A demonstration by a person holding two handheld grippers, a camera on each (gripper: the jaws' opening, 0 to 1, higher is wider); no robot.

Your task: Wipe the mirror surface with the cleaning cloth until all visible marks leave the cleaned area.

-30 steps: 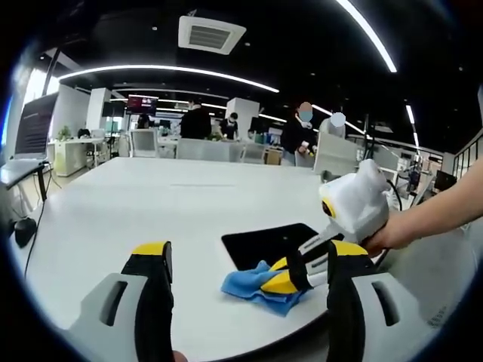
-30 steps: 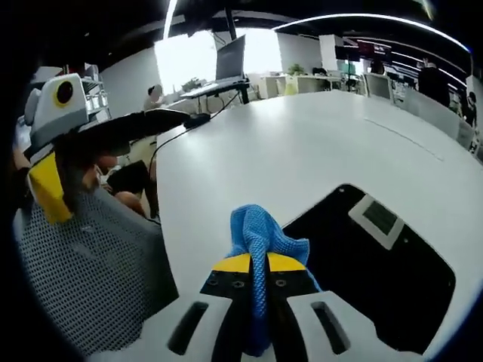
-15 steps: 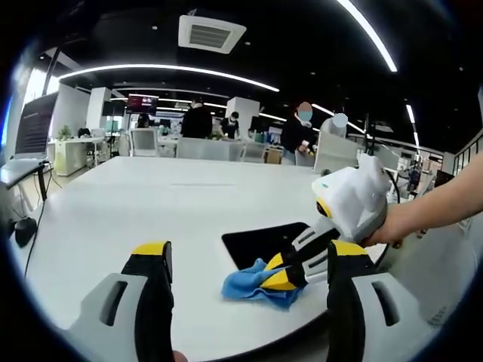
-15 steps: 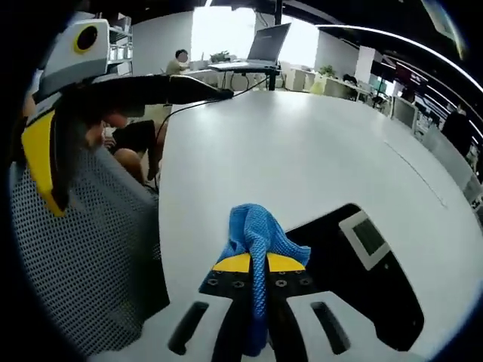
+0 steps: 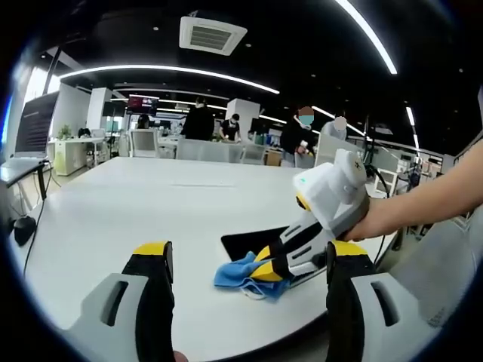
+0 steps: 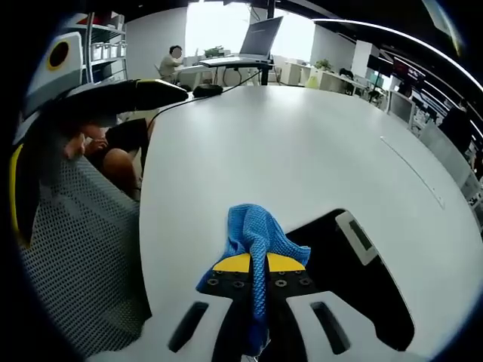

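Blue cleaning cloth [image 6: 256, 235], one, beside one mirror [image 6: 355, 290].

A flat black rectangular mirror [image 6: 355, 286] lies on the wide white tabletop [image 6: 287, 166] near its edge. The blue microfibre cleaning cloth [image 6: 258, 240], clamped in the right claw [image 6: 256, 265], rests at the mirror's corner. The left claw [image 5: 245, 264] hangs apart, before the tabletop's edge.

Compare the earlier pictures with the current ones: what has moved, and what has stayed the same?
In the left gripper view, the right tool has slid the blue cleaning cloth leftward, along the near edge of the dark mirror. It keeps the cloth clamped. The left tool stays open and idle, and the mirror lies unmoved on the white table.
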